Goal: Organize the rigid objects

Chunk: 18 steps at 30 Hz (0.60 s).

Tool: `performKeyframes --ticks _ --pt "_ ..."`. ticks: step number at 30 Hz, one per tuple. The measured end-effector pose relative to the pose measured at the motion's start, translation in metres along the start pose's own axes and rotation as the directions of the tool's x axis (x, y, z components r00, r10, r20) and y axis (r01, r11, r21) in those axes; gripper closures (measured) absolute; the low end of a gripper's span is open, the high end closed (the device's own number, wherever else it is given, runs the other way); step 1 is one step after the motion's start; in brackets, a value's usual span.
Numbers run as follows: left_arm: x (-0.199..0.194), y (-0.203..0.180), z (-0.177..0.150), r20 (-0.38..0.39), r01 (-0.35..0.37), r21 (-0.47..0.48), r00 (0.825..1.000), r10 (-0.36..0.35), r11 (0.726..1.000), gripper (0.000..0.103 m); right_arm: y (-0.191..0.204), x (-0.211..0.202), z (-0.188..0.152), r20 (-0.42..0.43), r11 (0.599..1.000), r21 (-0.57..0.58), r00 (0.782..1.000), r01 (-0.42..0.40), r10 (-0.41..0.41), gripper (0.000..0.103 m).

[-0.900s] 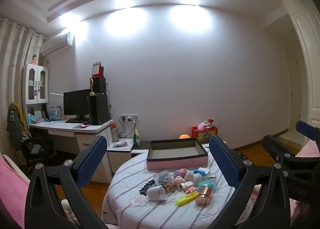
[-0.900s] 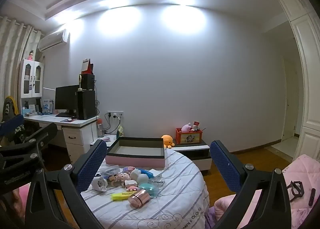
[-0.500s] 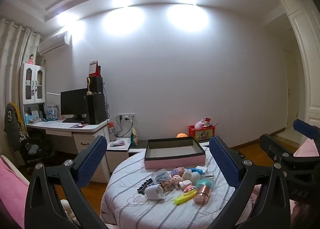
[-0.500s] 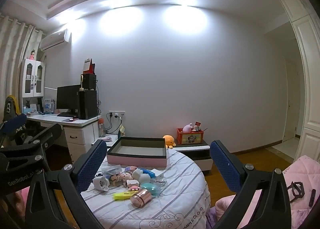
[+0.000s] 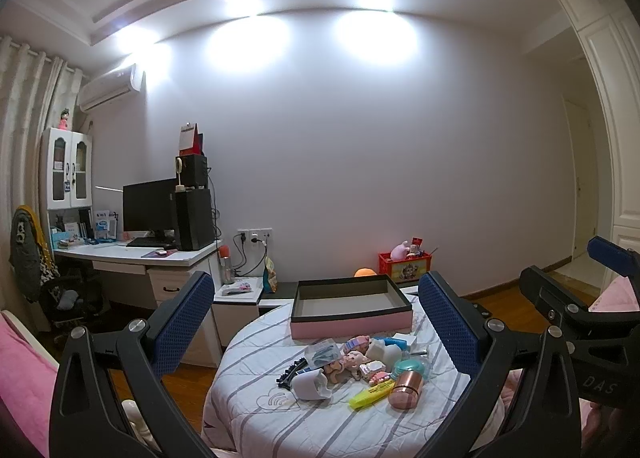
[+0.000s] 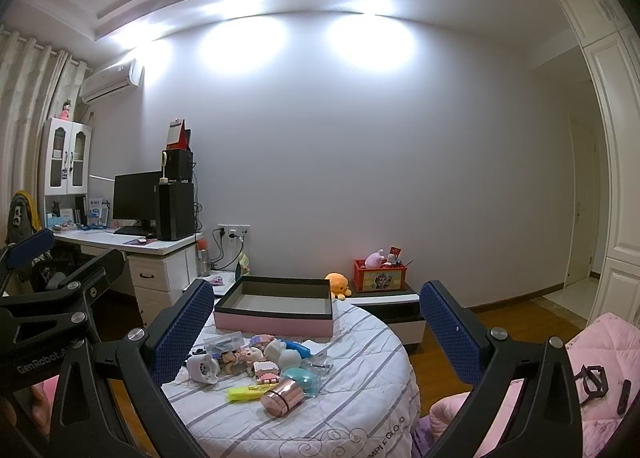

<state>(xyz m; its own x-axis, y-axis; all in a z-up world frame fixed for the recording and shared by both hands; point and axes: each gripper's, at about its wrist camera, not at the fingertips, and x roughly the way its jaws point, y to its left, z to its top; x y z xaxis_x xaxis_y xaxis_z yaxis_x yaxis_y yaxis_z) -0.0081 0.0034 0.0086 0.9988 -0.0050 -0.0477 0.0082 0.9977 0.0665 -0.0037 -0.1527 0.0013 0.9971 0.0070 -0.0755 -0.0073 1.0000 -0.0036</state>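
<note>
Both tongs are held above the near edge of the round striped surface (image 5: 280, 422), each with its blue pads wide apart and nothing between them: the left tongs (image 5: 316, 322) and the right tongs (image 6: 316, 326). On the cloth lies a cluster of small things: a copper cup (image 5: 405, 390) on its side, touching a yellow marker (image 5: 370, 393), a white cup (image 5: 310, 383), a teal lid (image 5: 409, 369), small figurines (image 5: 354, 362). Just behind them sits an open pink box (image 5: 352, 324). Farther off stands a desk (image 5: 136, 256) with a monitor (image 5: 148, 207).
</note>
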Motion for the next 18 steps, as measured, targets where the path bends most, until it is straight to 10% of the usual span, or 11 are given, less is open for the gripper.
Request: performKeyframes --ticks 18 --pt "-0.0035 0.0016 0.0009 0.011 -0.012 0.0 1.0 0.012 1.0 0.0 0.003 0.0007 0.0024 0.003 1.0 -0.005 1.0 -0.011 0.011 0.0"
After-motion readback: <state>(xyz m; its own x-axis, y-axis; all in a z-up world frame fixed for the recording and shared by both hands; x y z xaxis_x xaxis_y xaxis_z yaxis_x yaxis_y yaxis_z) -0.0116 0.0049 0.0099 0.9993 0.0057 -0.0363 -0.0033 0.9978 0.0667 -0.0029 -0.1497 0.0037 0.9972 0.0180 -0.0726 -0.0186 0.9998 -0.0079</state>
